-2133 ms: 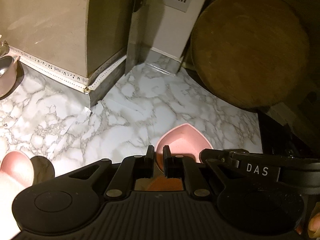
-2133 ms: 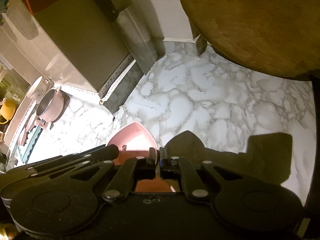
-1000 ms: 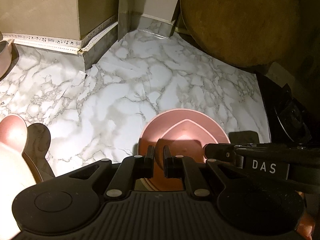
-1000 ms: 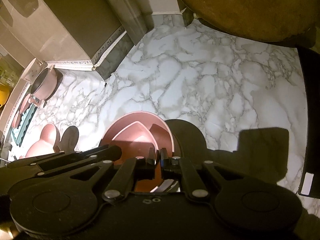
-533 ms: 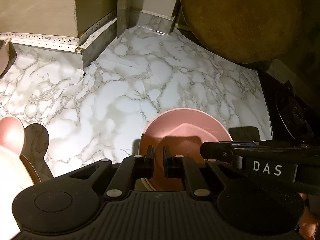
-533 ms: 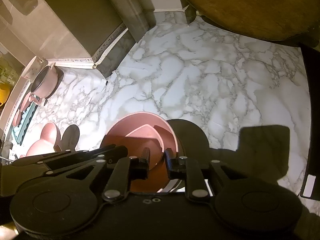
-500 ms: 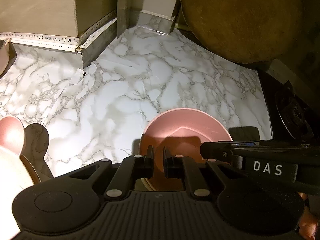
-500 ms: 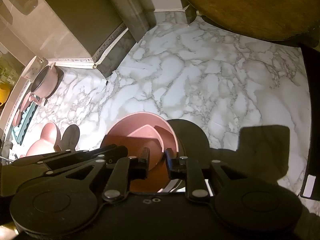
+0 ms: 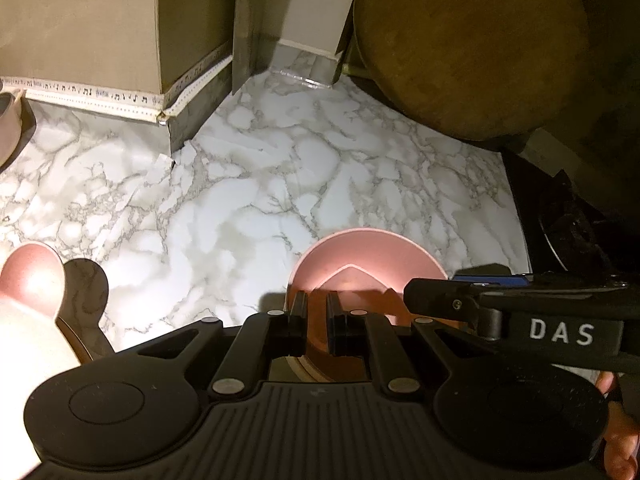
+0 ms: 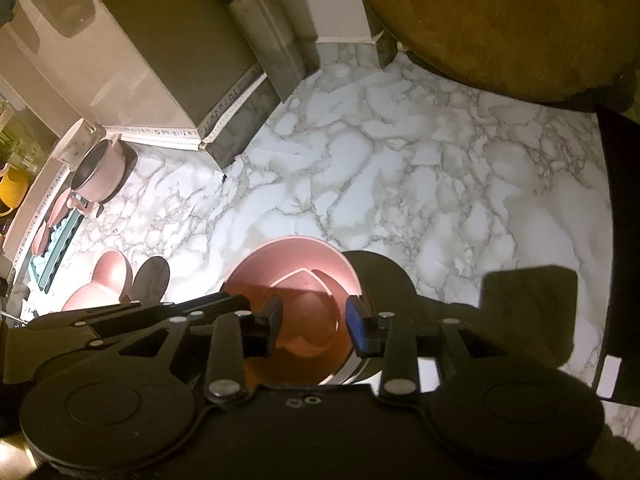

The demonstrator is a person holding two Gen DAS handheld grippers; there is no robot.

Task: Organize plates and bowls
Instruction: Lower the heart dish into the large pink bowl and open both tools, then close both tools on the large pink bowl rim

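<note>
- In the right wrist view the right gripper (image 10: 314,322) stands released; its jaws have just been opening, and the small pink heart-shaped dish (image 10: 304,304) lies between them with no pad pressing on it.
- This dish sits inside the round pink bowl (image 10: 296,264), which rests on the marble surface (image 10: 400,168).
- In the left wrist view the left gripper (image 9: 316,322) is clenched on the near rim of the same bowl (image 9: 368,252); the dish inside it (image 9: 352,276) shows only as a pointed outline.
- Only the right view shows, at far left, a pink pot (image 10: 98,172) and a teal rack (image 10: 60,244) holding pink plates.
- Both views show a pink eared plate (image 10: 106,280) at left and a round wooden board (image 9: 472,40) leaning at the back.
</note>
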